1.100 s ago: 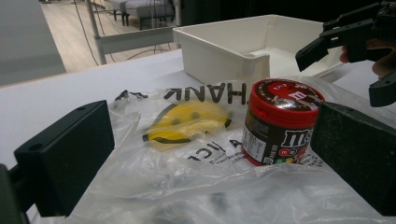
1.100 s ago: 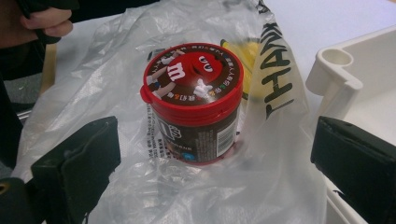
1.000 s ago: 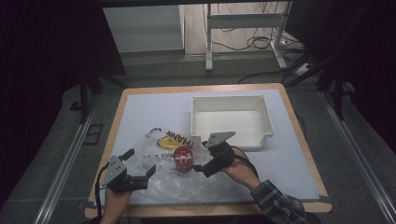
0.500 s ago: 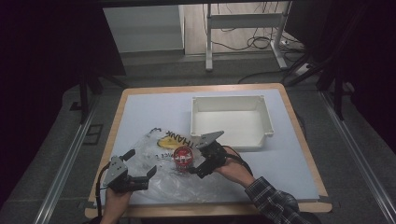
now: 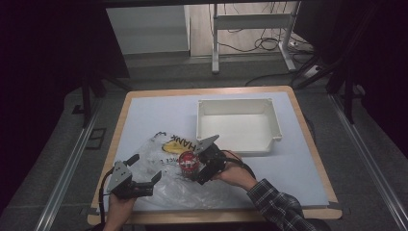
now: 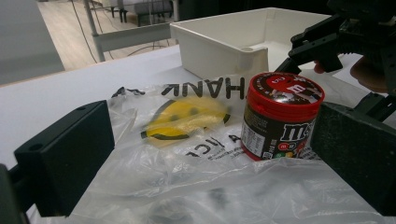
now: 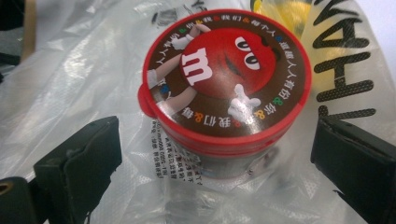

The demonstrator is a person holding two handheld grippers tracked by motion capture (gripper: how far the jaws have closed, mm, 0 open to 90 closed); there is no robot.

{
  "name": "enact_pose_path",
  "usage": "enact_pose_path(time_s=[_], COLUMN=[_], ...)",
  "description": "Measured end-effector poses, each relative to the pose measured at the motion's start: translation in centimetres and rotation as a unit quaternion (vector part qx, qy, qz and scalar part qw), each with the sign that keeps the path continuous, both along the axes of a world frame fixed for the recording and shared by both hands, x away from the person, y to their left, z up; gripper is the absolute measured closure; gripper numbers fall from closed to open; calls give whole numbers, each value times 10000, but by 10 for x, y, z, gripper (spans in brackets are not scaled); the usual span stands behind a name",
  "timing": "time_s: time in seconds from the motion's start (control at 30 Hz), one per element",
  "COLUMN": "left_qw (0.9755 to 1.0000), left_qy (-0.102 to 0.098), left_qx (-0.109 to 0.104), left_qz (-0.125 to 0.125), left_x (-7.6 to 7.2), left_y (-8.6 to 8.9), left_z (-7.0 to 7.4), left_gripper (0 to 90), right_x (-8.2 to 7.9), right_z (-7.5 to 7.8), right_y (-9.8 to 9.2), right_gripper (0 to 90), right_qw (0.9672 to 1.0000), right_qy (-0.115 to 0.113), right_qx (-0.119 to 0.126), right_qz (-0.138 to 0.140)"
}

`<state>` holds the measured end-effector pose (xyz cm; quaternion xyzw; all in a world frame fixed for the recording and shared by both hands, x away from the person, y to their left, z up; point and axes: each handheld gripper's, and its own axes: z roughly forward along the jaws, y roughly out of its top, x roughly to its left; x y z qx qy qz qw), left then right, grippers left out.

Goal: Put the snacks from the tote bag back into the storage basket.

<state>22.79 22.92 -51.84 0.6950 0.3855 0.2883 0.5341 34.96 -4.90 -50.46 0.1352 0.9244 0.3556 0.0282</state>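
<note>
Standing upright on a clear plastic bag (image 5: 161, 168) in the lower centre of the high view was a small M&M's tub (image 5: 188, 162) with a red lid, the bag spread flat on the white worktop (image 5: 154, 115). The bag carried a yellow smiley face (image 6: 187, 119) and black lettering. The right tool (image 5: 201, 166) sat just right of the tub, its black jaws spread wide on either side of the tub without touching it; in the right gripper view the tub filled the gap between the two jaws, lid facing the camera. The left tool (image 5: 144, 174) rested at the lower left of the high view, over the near edge of the bag and apart from the tub, jaws also spread wide and holding nothing. In the left gripper view the tub stood at right of centre, close to the right-hand jaw. An empty white plastic tray (image 5: 238, 107) lay beyond the tub, toward the upper right of the worktop.
</note>
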Motion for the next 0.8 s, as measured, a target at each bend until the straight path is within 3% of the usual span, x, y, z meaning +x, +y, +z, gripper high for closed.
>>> enact_pose_path(time_s=[0.47,0.8], left_qw=[10000,9999], left_qy=[10,14], left_qx=[60,98], left_qz=[19,12], left_x=[0,0], left_y=[0,0], left_z=[0,0], left_gripper=[0,0], right_x=[4,7], right_z=[-2,-6], right_y=[18,34], right_gripper=[51,105], right_qw=[9990,9968], right_qy=[59,-76], right_qx=[-440,-798], right_qz=[-7,39])
